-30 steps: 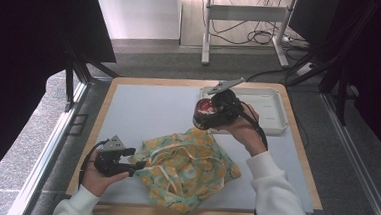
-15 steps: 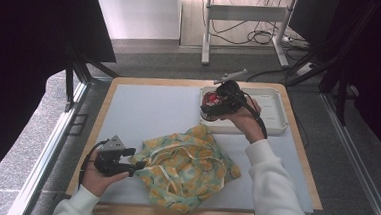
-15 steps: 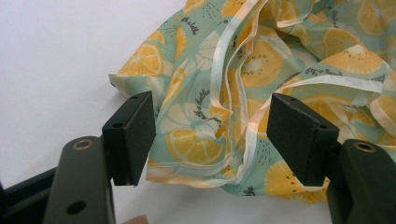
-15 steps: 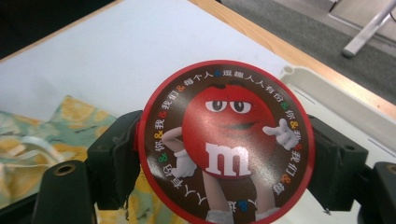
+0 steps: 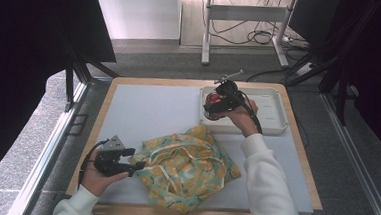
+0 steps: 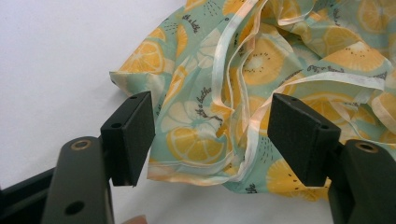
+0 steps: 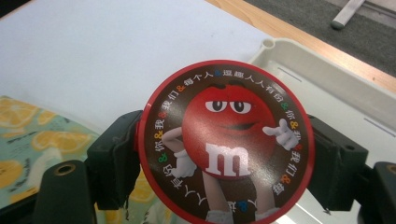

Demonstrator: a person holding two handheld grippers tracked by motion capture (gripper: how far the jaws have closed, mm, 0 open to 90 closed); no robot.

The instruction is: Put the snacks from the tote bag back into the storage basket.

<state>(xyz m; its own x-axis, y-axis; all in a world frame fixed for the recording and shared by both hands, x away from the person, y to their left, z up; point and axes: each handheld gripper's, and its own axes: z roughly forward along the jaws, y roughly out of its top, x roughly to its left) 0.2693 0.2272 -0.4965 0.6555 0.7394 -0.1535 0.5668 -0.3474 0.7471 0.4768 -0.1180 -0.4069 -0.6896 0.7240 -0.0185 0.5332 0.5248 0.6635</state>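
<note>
Right gripper (image 5: 212, 108), clenched on the red candy tin (image 7: 224, 142), has moved from the fruit-print bag (image 5: 184, 170) to the white tray (image 5: 273, 110), upper right. Left gripper (image 5: 131, 163) stays released at the bag's edge; placement looks imminent.

The surface (image 5: 148, 115) is evenly and brightly lit from above, with only soft, short shadows under the patterned cloth bag (image 5: 184, 170), while the room to either side falls to near black and a pale floor patch glows beyond the far edge. In the right gripper view the round red lid (image 7: 224, 140) carries a dull sheen, sharp at its centre, with the white tray (image 7: 327, 79) behind slightly soft. The left gripper view is crisp on the cloth, and the near black tongs (image 6: 212, 140) blur slightly at the bottom edge.
</note>
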